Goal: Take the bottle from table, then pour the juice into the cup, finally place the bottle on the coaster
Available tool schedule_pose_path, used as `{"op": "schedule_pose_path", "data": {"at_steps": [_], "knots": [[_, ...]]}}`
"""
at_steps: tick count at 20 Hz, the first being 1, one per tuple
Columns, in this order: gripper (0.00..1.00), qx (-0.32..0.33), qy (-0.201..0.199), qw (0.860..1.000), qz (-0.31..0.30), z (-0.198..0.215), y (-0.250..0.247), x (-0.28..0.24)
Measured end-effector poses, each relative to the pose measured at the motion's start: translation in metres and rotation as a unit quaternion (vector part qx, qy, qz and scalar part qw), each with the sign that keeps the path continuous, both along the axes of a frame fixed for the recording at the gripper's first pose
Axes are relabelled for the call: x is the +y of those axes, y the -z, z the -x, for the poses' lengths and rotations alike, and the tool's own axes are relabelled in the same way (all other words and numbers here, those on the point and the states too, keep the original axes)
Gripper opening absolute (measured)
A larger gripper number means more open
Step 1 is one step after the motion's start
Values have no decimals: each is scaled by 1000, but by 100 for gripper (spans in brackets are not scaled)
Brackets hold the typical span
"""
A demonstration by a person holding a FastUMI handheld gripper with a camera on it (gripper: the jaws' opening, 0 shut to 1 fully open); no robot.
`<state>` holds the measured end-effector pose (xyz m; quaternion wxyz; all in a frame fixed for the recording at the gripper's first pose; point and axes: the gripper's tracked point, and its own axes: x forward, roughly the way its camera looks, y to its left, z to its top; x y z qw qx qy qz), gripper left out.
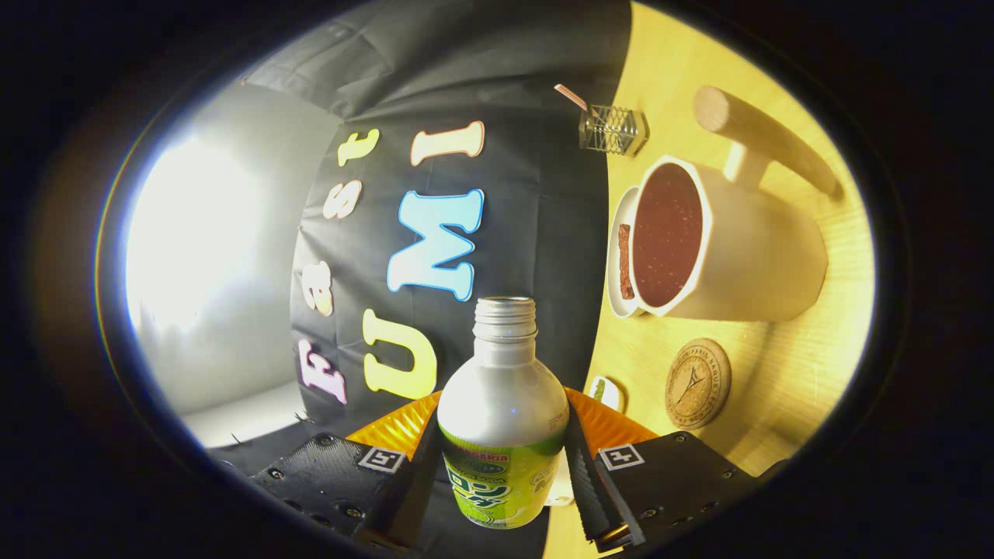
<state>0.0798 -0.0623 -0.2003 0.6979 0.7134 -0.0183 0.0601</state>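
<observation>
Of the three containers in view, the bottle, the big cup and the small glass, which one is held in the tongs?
The bottle: it sits between the tongs, both fingers pressing its sides. The big cup and the small glass stand free on the table beyond.

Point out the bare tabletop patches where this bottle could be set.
The gripper is shut on the silver green-labelled bottle. Bare wood table lies between the round cork coaster and the white handled cup. Crowded: cup against small glass jar.
</observation>
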Motion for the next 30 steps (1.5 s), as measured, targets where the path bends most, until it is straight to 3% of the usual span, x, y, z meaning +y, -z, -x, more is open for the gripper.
{"op": "schedule_pose_path", "data": {"at_steps": [12,30], "knots": [[75,-1,28,998,-53,0,-2,-5],[75,5,34,990,-133,-5,-8,-4]]}}
